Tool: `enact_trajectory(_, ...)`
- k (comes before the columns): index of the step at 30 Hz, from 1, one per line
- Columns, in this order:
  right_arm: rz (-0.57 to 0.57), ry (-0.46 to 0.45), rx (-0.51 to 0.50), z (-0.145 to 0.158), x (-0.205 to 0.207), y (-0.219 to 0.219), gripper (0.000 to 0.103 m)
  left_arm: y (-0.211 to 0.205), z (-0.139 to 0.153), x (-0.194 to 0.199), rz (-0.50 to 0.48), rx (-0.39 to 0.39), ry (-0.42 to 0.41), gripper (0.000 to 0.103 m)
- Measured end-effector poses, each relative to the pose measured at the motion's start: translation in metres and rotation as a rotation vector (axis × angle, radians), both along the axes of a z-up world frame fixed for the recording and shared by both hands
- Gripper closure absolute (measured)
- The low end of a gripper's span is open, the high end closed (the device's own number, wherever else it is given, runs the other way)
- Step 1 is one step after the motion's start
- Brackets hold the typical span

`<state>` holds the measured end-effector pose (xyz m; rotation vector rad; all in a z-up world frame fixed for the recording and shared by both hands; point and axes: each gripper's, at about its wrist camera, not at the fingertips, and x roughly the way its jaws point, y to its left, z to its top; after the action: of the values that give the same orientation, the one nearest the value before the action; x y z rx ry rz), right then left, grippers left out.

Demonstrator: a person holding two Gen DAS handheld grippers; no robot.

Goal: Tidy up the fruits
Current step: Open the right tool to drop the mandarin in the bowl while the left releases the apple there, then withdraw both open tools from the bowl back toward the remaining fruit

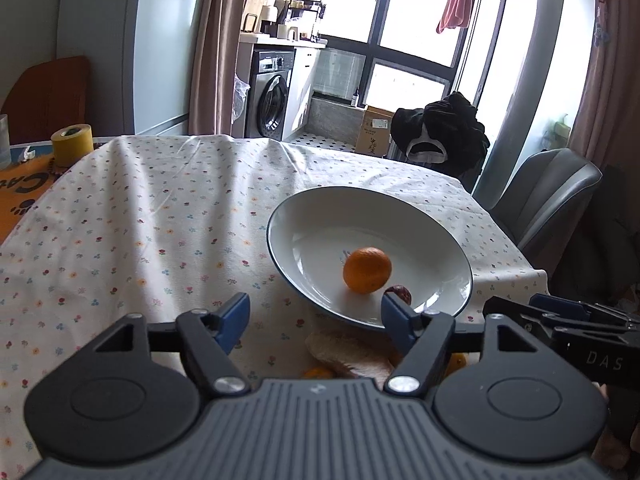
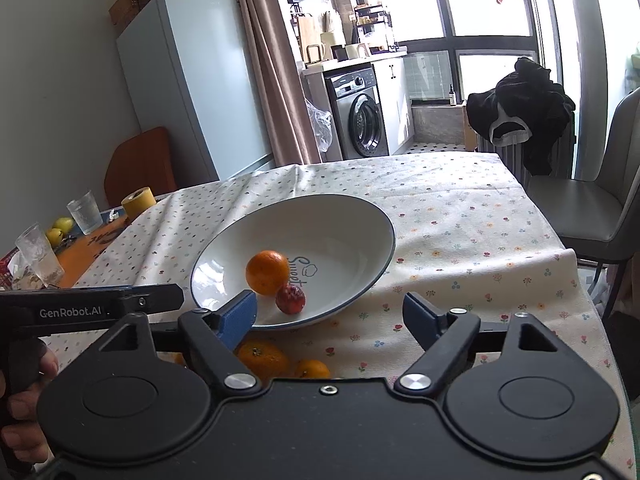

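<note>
A white bowl (image 1: 400, 216) (image 2: 352, 220) with a dark rim sits on the flowered tablecloth. Inside it lie an orange (image 1: 367, 269) (image 2: 267, 272) and a small dark red fruit (image 1: 400, 293) (image 2: 291, 299), touching each other. More oranges (image 2: 262, 356) lie on the cloth in front of the bowl, partly hidden behind the gripper bodies; one orange (image 1: 318, 373) peeks out beside a tan object (image 1: 348, 352). My left gripper (image 1: 316, 318) is open and empty just short of the bowl's near rim. My right gripper (image 2: 330, 314) is open and empty, its left finger over the bowl's near edge.
A yellow tape roll (image 1: 73, 145) (image 2: 139, 201), two glasses (image 2: 85, 211) and yellow fruits (image 2: 60, 229) stand on the orange mat at the left. A grey chair (image 2: 592, 204) is at the table's right side, dark clothes (image 2: 520, 112) behind it.
</note>
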<state>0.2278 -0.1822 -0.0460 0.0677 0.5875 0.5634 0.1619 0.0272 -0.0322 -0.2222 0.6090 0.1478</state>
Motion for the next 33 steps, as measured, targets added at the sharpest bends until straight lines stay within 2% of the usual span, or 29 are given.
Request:
enact_trajectory(6,-0.029,-0.01,0.02,0.004,-0.007,-0.006,0.001,0.002,0.006,-0.018,0.031,0.01,-0.047,0.015)
enact_trajectory(9,-0.066,-0.024,0.004,0.005,-0.012,-0.006,0.0,0.003,0.008,-0.026,0.049,0.016,-0.067,0.011)
enact_trajectory(15,-0.051,-0.067,0.02,0.009,-0.026,-0.008,0.0,0.003,0.01,-0.04,0.053,0.025,-0.077,0.009)
enact_trajectory(18,-0.036,-0.059,0.035,0.01,-0.033,-0.009,0.0,0.003,0.011,-0.049,0.06,0.024,-0.085,0.009)
enact_trajectory(23,-0.029,-0.063,0.023,0.013,-0.044,-0.006,0.0,0.008,0.011,-0.063,0.077,-0.017,-0.1,0.009)
enact_trajectory(33,-0.023,-0.074,0.001,0.016,-0.062,0.0,0.0,0.009,0.014,-0.085,0.079,0.032,-0.092,0.009)
